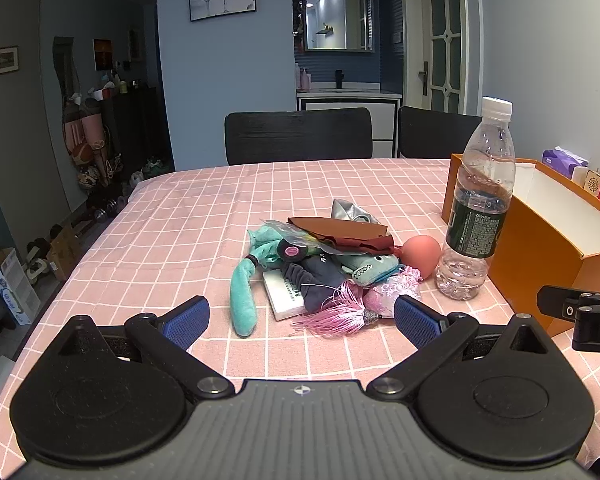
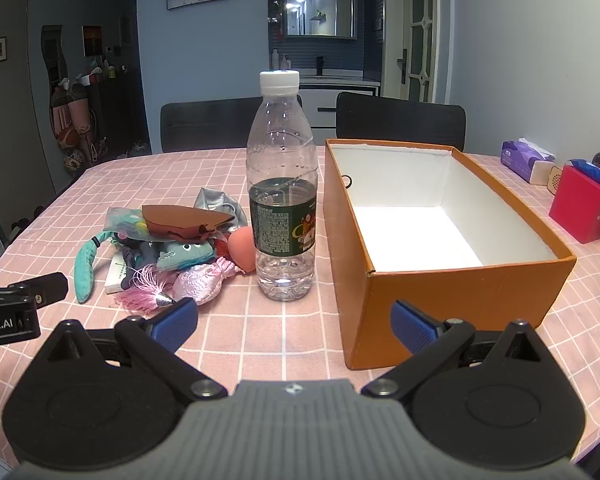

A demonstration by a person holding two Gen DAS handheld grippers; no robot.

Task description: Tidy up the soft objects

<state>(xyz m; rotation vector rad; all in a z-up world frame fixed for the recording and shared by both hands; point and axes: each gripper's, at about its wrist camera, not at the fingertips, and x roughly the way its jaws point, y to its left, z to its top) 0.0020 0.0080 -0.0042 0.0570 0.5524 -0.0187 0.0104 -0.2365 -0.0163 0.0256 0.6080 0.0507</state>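
Observation:
A pile of soft objects (image 1: pixel 320 268) lies mid-table: a teal plush (image 1: pixel 244 296), a pink tasselled pouch (image 1: pixel 384 292), a brown leather piece (image 1: pixel 340 232), a peach ball (image 1: pixel 422 254). The pile also shows in the right wrist view (image 2: pixel 172 252). An open orange box (image 2: pixel 440 276), white inside, stands right of a water bottle (image 2: pixel 282 208). My left gripper (image 1: pixel 302 322) is open, just short of the pile. My right gripper (image 2: pixel 294 326) is open, in front of the bottle and the box's near left corner. Both are empty.
The table has a pink checked cloth (image 1: pixel 180 220). Two black chairs (image 1: pixel 298 134) stand at the far edge. A tissue pack (image 2: pixel 526 158), a red box (image 2: pixel 580 208) and small items sit at the right edge. The bottle (image 1: pixel 478 208) stands between pile and box.

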